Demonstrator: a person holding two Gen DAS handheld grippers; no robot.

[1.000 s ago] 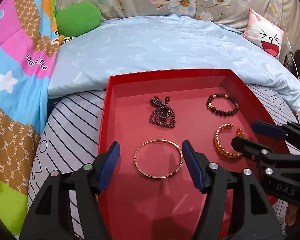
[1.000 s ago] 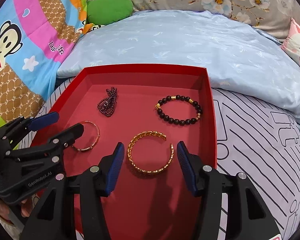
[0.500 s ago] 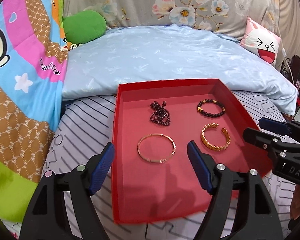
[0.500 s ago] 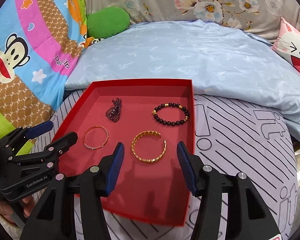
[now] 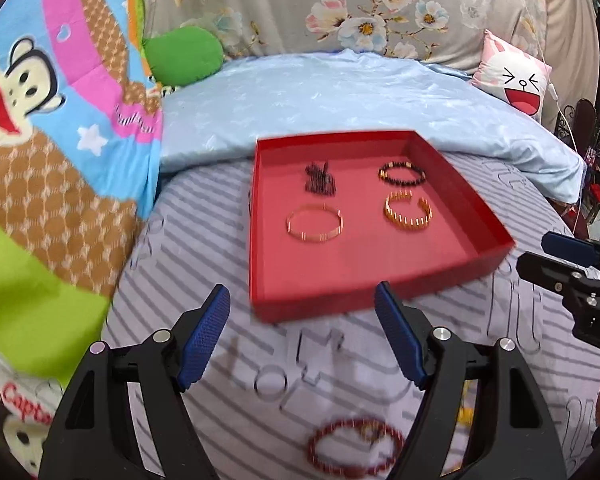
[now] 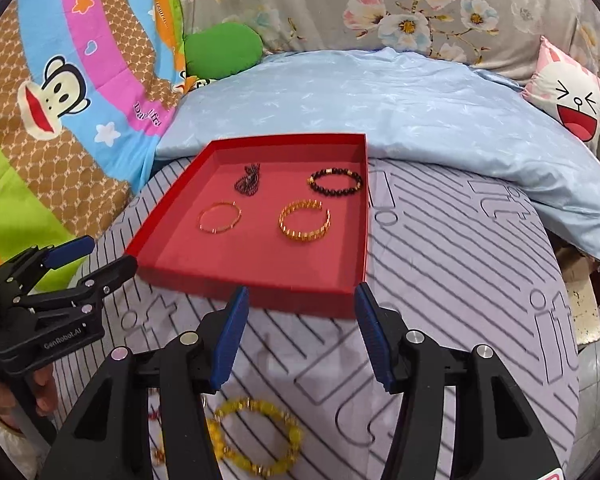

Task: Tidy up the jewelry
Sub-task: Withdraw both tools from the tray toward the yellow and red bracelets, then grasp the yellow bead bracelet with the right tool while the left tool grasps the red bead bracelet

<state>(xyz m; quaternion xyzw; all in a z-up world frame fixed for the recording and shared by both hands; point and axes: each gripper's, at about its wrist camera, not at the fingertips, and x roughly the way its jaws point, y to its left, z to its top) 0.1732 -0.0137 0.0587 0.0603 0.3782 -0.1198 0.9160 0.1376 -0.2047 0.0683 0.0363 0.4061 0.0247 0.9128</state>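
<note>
A red tray (image 5: 480, 216) (image 6: 168, 224) lies on the striped bed sheet. In it lie a thin gold bangle (image 5: 314, 224) (image 6: 219, 218), a gold cuff (image 5: 407, 212) (image 6: 305, 221), a black bead bracelet (image 5: 401, 173) (image 6: 335, 181) and a dark bead string (image 5: 320, 179) (image 6: 249, 180). A red bead bracelet (image 5: 354, 450) lies on the sheet under my left gripper (image 5: 302, 336), which is open and empty. A yellow bead bracelet (image 6: 258, 436) lies under my right gripper (image 6: 300, 336), also open and empty. Both grippers are in front of the tray.
A light blue quilt (image 5: 340, 96) lies behind the tray. A cartoon monkey blanket (image 5: 40, 120) is on the left, a green cushion (image 5: 184, 56) and a pink bunny pillow (image 5: 516, 80) at the back. The bed edge drops at the right (image 6: 588, 320).
Both grippers have pulled back from over the tray towards the near side of the bed. The red and yellow bead bracelets on the sheet have come into view below them.
</note>
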